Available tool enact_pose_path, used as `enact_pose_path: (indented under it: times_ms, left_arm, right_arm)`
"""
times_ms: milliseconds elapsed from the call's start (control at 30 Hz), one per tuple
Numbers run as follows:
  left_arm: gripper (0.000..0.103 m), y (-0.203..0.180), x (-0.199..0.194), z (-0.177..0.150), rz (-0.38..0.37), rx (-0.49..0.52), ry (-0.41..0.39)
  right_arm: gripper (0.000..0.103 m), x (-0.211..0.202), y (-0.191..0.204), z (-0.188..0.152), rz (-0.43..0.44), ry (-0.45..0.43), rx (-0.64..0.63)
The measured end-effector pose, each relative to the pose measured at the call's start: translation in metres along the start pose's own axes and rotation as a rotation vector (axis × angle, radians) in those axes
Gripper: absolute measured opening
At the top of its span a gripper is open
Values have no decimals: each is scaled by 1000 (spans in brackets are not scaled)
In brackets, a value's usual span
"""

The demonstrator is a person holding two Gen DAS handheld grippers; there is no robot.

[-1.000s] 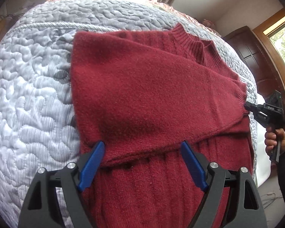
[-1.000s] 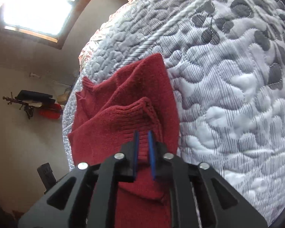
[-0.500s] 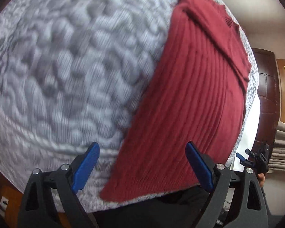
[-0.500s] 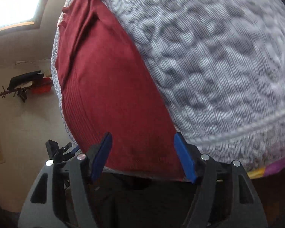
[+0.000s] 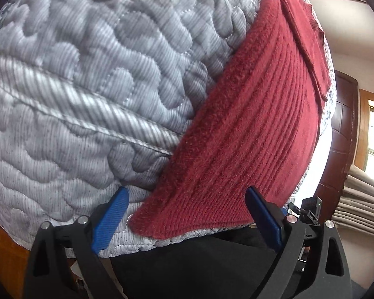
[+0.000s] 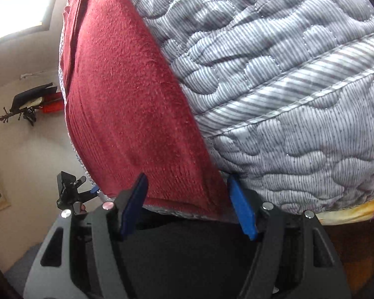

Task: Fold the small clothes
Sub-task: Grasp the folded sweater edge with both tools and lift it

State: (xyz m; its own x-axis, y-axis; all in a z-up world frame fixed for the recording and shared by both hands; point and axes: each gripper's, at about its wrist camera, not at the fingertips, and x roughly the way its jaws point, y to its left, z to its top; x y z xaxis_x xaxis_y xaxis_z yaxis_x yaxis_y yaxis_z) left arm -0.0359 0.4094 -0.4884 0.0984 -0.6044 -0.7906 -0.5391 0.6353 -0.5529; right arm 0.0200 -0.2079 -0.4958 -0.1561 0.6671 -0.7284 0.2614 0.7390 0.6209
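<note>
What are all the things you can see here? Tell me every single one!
Sweater: one, dark red, lying on the mattress, its hem at the near edge.
Mattress: one, grey and white quilted, filling most of both views.
Door: one, dark brown wood, far right in the left wrist view.
Window: one, bright, top left in the right wrist view.
Wall rack: one, black with something red, on the pale wall.
Left gripper: one, black with blue pads, open, at the sweater's hem corner.
Right gripper: one, black with blue pads, open, at the other hem corner.
</note>
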Motion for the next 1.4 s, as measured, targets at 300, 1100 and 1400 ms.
enact_pose_path:
  times_ms: [300,1100,1400]
  left_arm:
    - [95,3,6,5,-13,10,49]
    - [6,7,8,-15,-76,24,78]
    - [6,19,-23,-24,-240,-16,-29]
  right_arm:
    - [66,11,18,-8,3,15,-38]
    - [6,17,12,-16,58,9,10]
    - [5,-12,24,-27,138,-75,31]
